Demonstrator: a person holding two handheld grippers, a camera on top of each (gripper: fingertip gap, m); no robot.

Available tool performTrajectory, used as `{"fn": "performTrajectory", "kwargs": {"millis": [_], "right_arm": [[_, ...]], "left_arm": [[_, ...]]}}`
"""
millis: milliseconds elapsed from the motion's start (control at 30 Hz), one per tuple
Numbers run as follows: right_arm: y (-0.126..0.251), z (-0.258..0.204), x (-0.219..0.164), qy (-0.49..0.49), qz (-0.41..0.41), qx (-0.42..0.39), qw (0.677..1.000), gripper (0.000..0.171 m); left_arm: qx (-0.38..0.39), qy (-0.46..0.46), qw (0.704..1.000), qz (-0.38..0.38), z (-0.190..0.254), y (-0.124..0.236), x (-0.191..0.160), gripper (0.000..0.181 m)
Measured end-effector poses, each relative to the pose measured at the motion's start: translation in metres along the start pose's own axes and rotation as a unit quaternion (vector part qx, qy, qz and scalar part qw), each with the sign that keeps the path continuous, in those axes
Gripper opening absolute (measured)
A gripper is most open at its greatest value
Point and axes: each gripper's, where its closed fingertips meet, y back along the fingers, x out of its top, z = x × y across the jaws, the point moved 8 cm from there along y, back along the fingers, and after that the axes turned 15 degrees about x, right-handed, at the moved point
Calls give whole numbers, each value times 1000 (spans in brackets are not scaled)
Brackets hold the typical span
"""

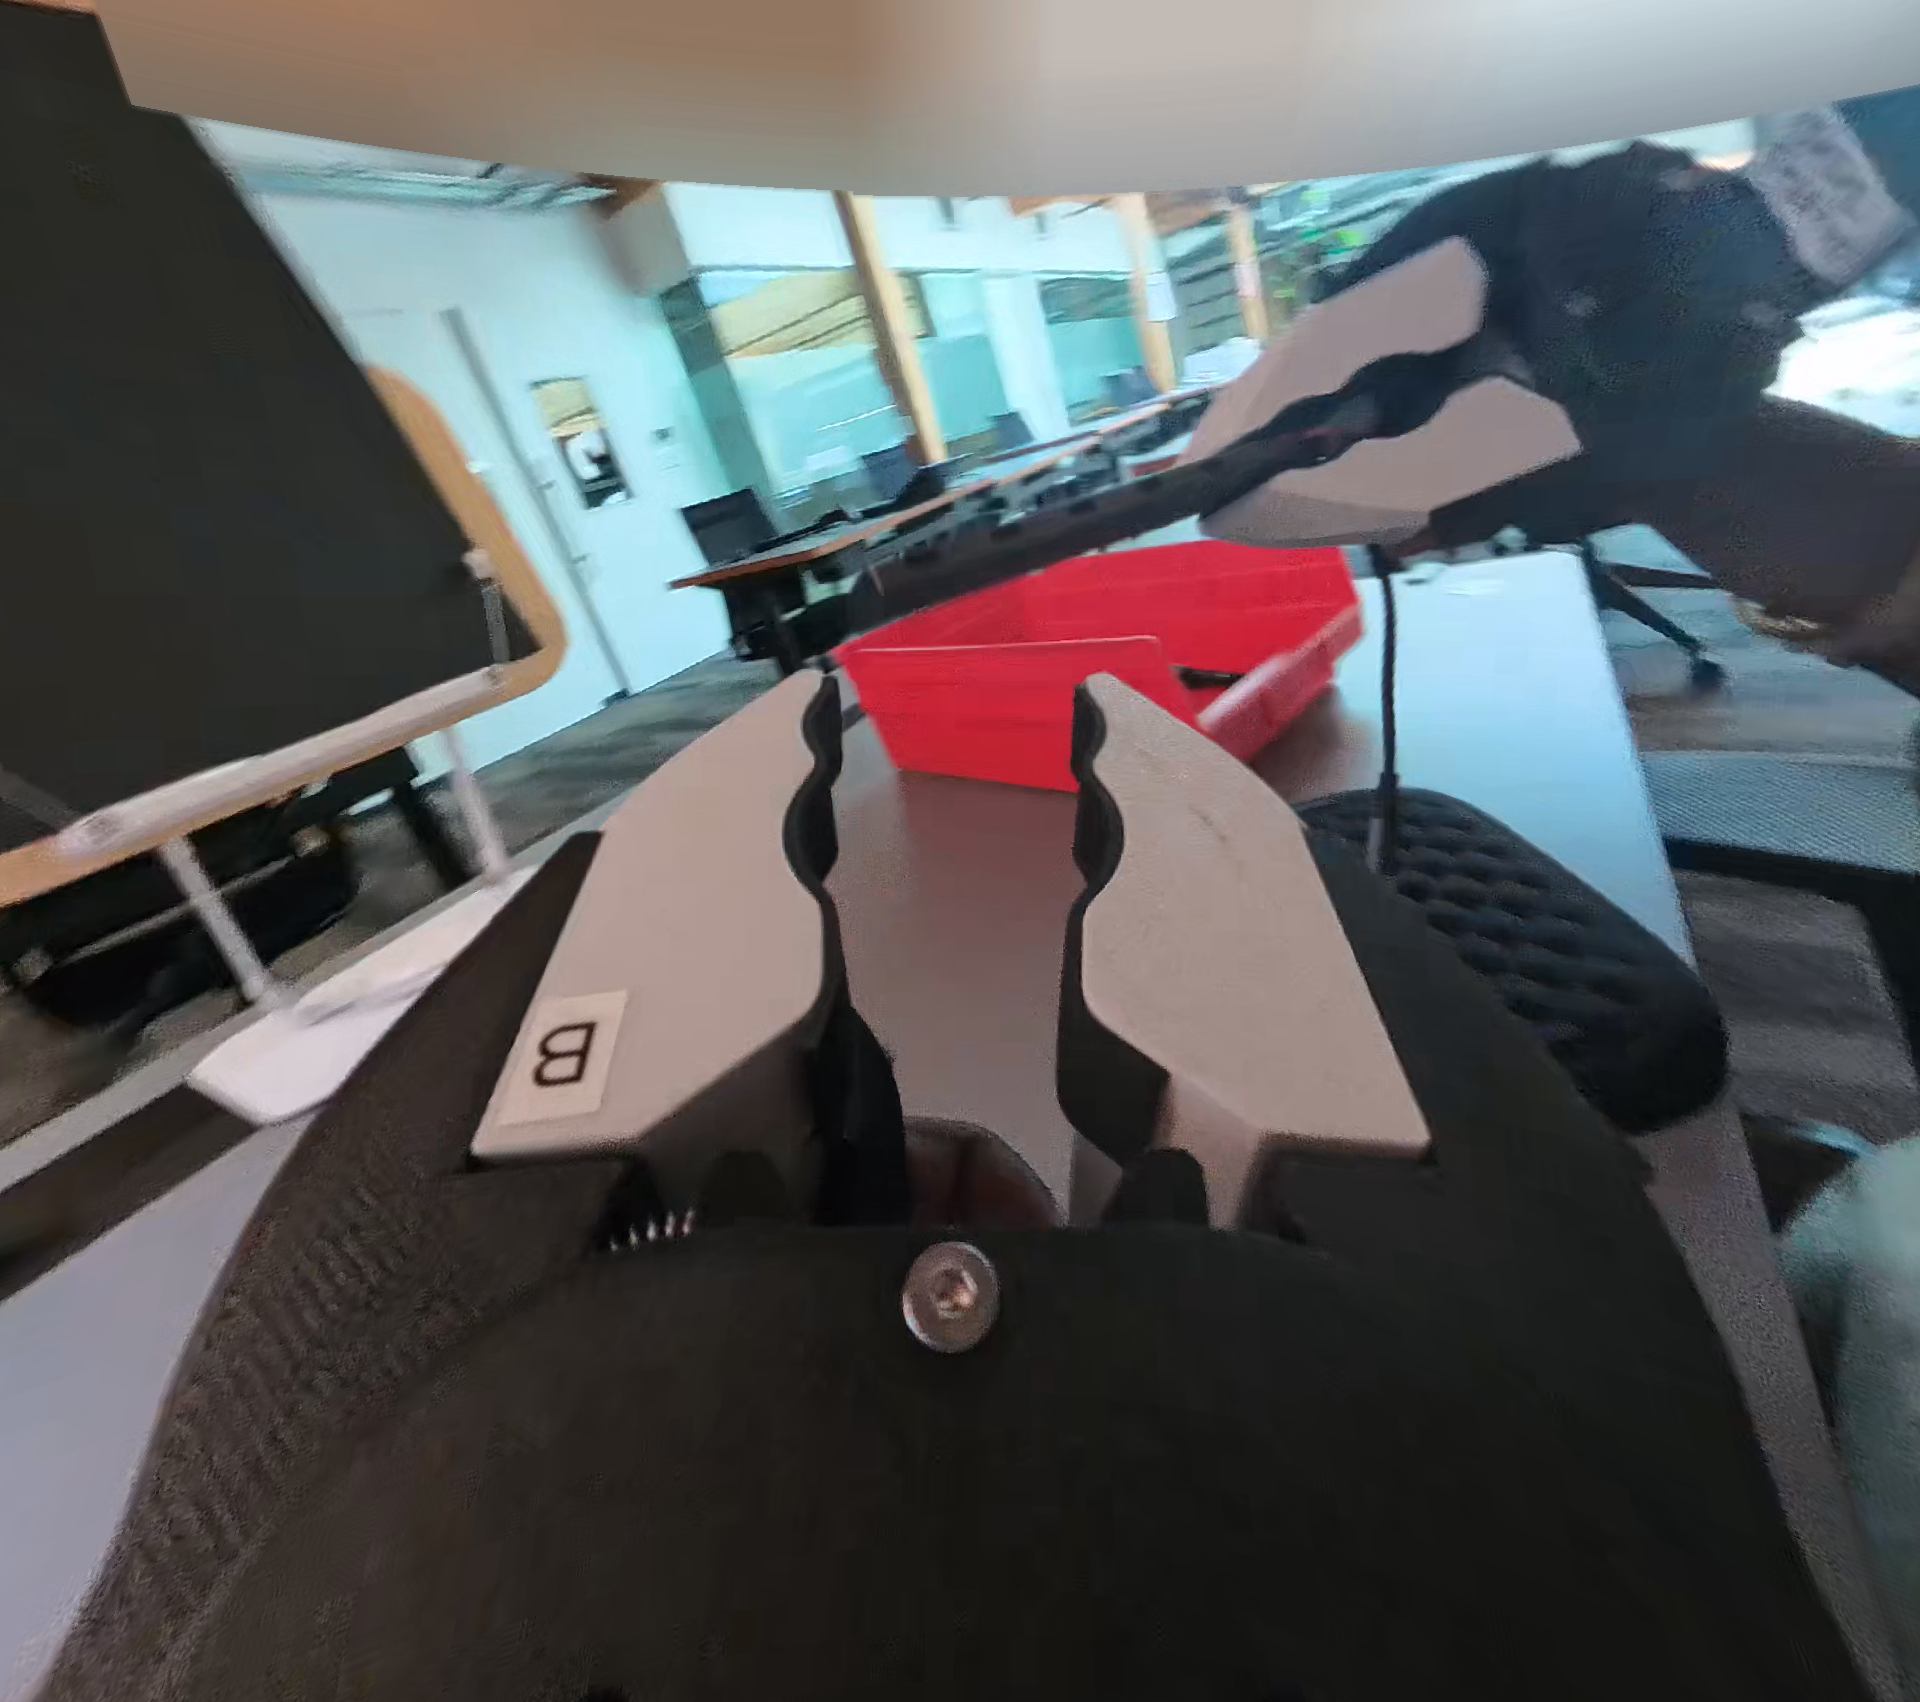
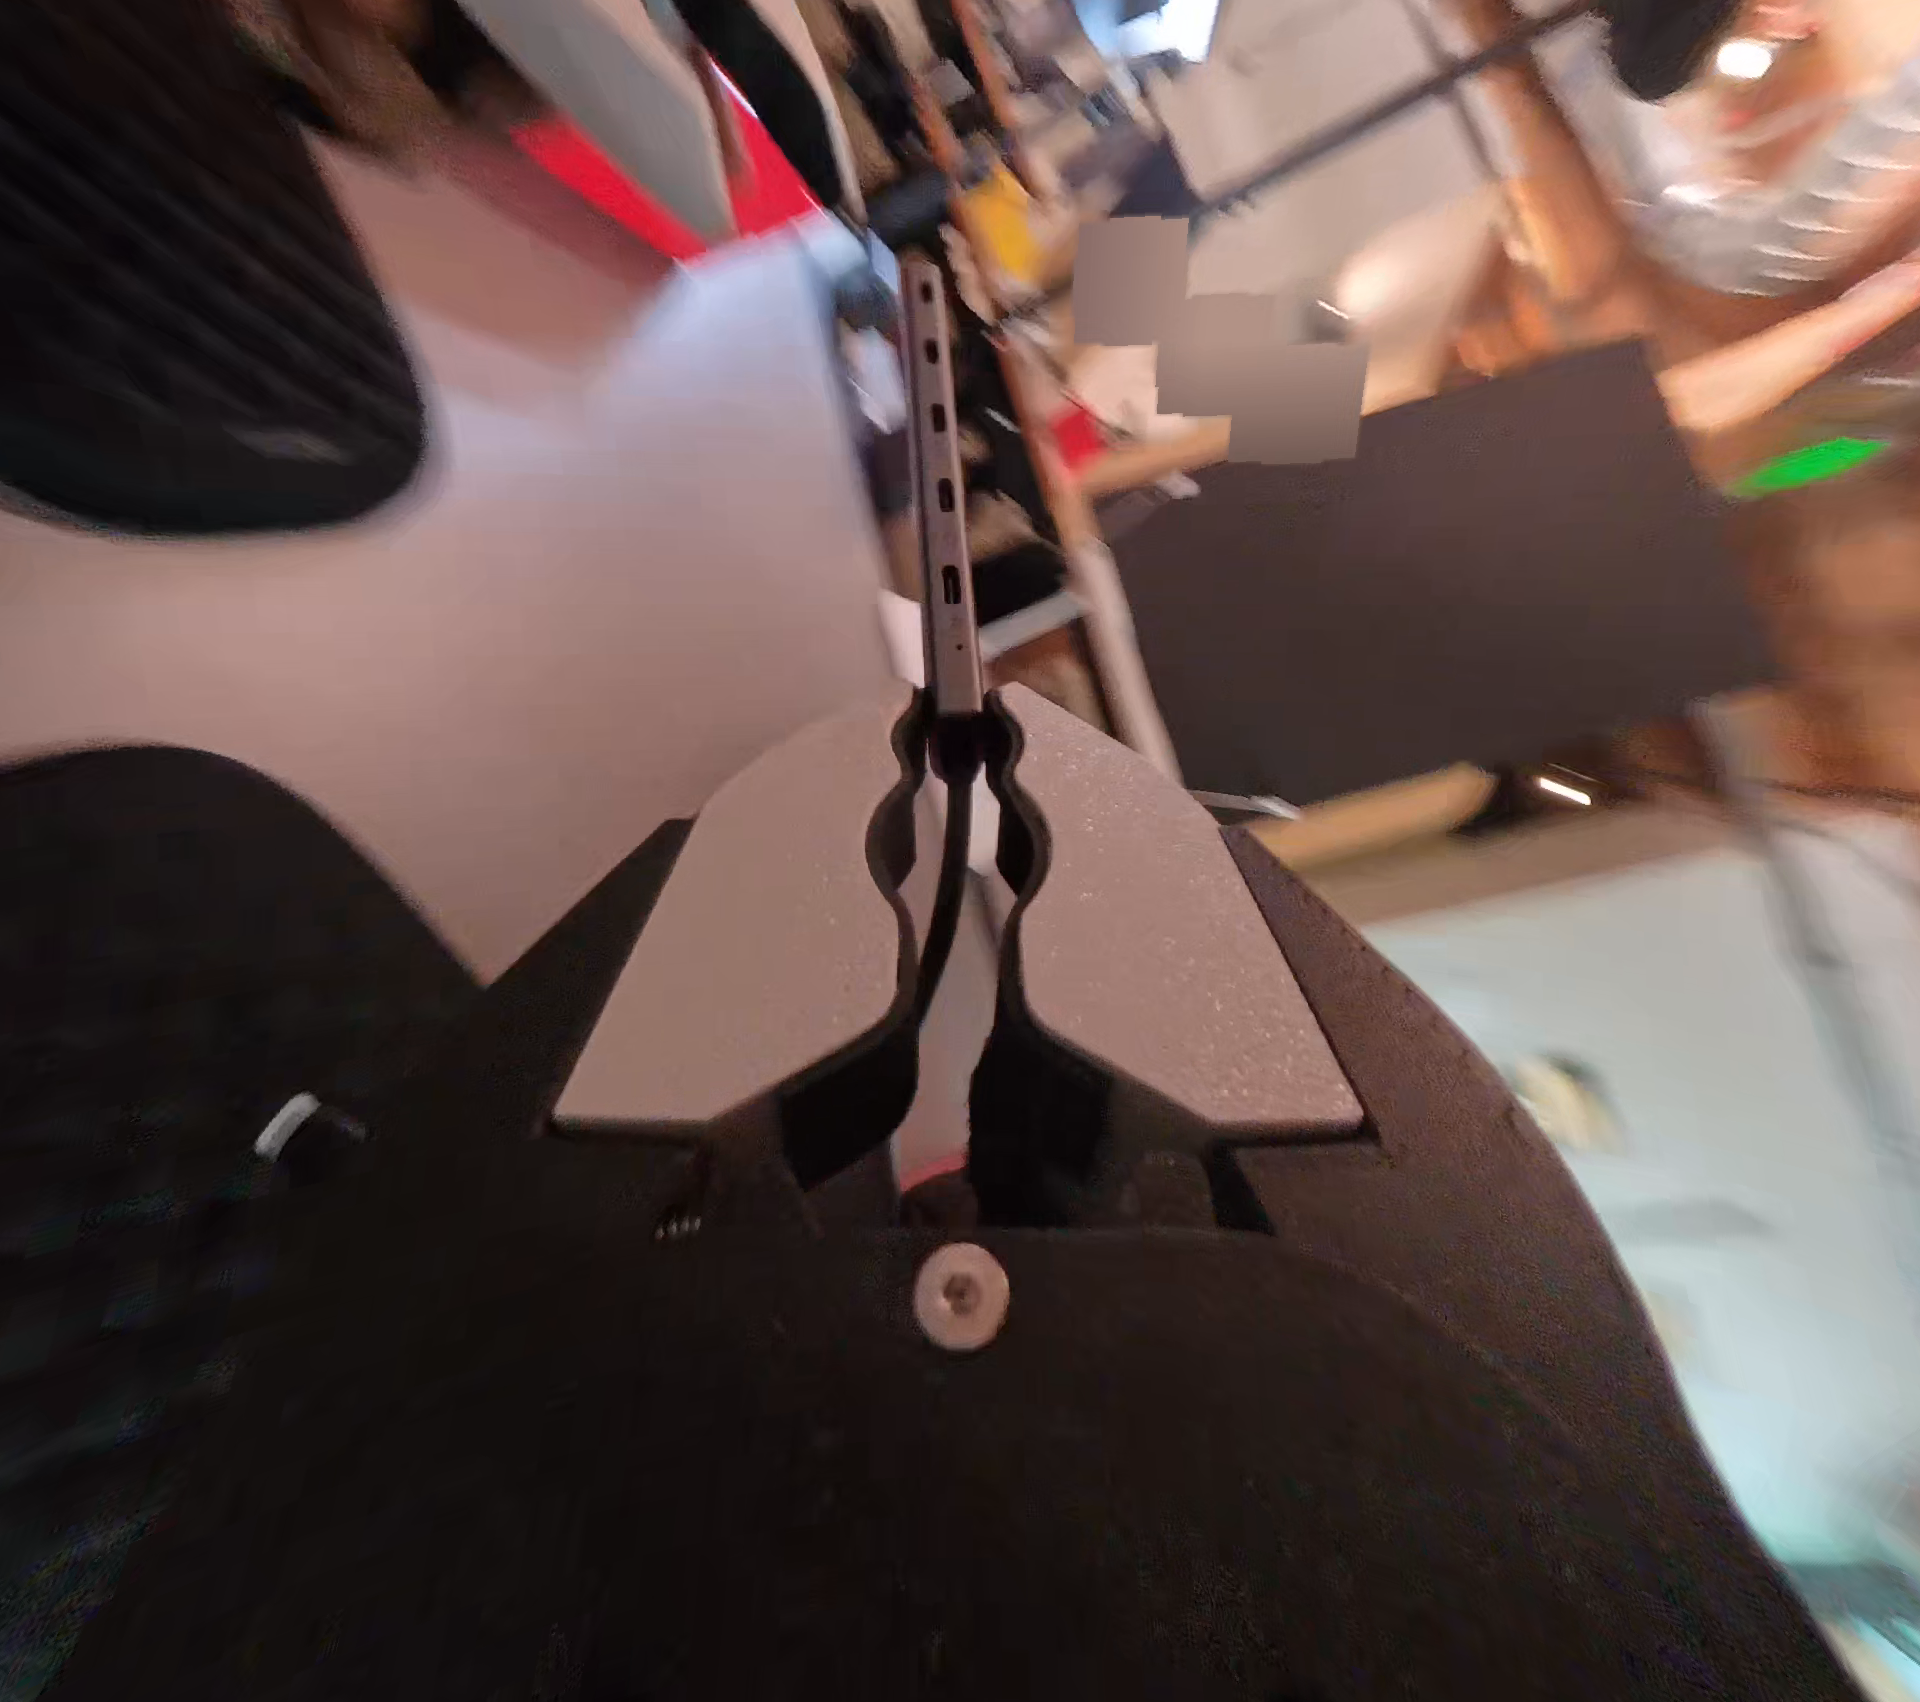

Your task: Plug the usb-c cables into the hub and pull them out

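While my right gripper (image 2: 961, 722) pinches the hub (image 2: 940, 489) by its cable end in the air, my left gripper (image 1: 951, 696) is spread and empty, so next I must fetch a cable.

Hub (image 2: 943, 499): slim grey bar with a row of small ports along one edge, held aloft above the table, clamped at one end. Its own black cable (image 2: 940, 904) trails from the clamped end.
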Motion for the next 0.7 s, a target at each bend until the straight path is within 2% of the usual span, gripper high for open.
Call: {"fn": "performTrajectory", "kwargs": {"millis": [67,133,200,333,433,467,567,633,700], "right_arm": [[-4,2,-9,62,-97,-76,990,8],[-16,-10,-20,105,-172,-97,975,9],[-31,-32,-32,100,-208,-71,971,9],[-51,-77,-46,51,-263,26,963,9],[-57,-98,-48,-43,-253,109,960,10],[-56,-97,-48,-60,-245,106,962,10],[-53,-93,-48,-122,-211,136,960,16],[-49,-90,-45,-173,-167,164,957,26],[-43,-85,-41,-242,-103,195,945,47]], "left_arm": [[42,17,999,-7,-10,6,4,43],[70,36,997,-16,-15,13,8,42],[68,57,995,-41,-16,17,7,40],[11,69,993,-99,-10,22,7,40],[18,51,991,-126,-17,30,16,40],[34,41,989,-135,-23,36,20,40],[131,0,974,-187,-60,64,34,40],[228,-53,938,-256,-97,93,37,40],[300,-108,877,-359,-133,127,32,40]]}}
